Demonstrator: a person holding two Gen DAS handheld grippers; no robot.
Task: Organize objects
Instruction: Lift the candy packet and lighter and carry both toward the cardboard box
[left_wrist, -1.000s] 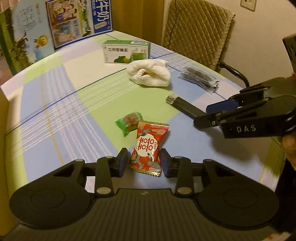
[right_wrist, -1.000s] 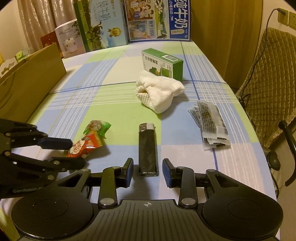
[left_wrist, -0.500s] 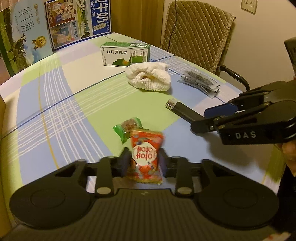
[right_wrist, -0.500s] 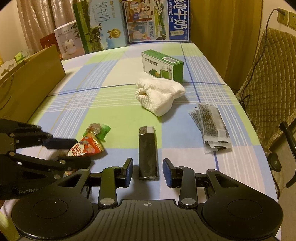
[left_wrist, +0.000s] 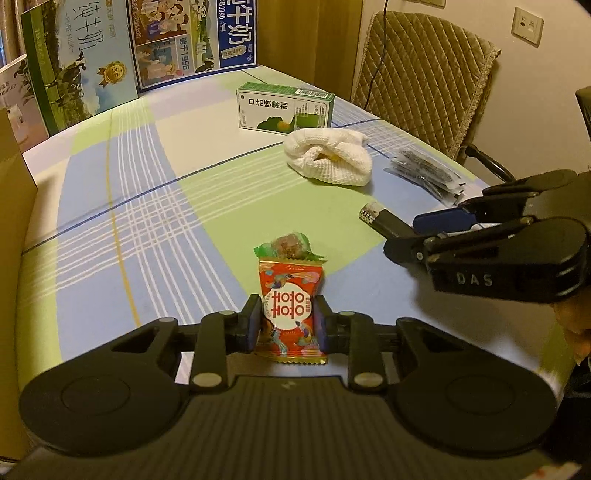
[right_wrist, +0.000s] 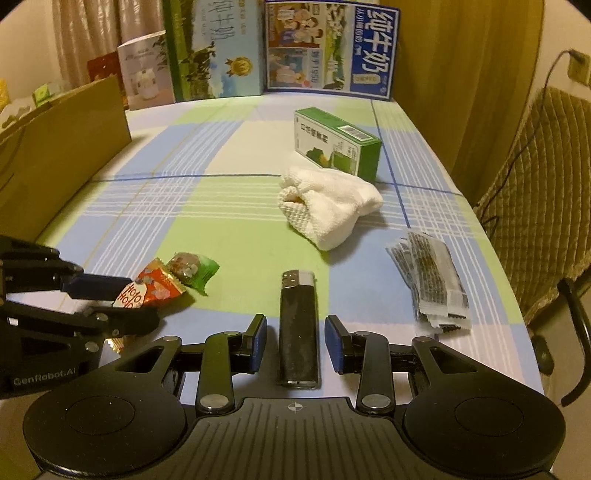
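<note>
A red candy packet (left_wrist: 290, 314) with a white round label is held between the pads of my left gripper (left_wrist: 287, 323), which is shut on it. In the right wrist view the red packet (right_wrist: 151, 291) tilts up in the left gripper (right_wrist: 135, 305), just above the checked tablecloth. A green wrapped candy (left_wrist: 288, 245) lies right behind it. A black lighter (right_wrist: 298, 325) lies flat between the fingers of my right gripper (right_wrist: 296, 341), which is open and not touching it. The right gripper (left_wrist: 404, 236) shows at the right of the left wrist view.
A crumpled white cloth (right_wrist: 328, 206) and a green box (right_wrist: 336, 144) sit mid-table. A stack of black sachets (right_wrist: 430, 280) lies near the right edge. A cardboard box (right_wrist: 55, 155) stands at the left, milk cartons (right_wrist: 328, 48) at the back, and a quilted chair (right_wrist: 546, 192) at the right.
My left gripper closed on the red candy packet and raised it, drawing it away from the green candy. The right gripper stayed open around the lighter.
</note>
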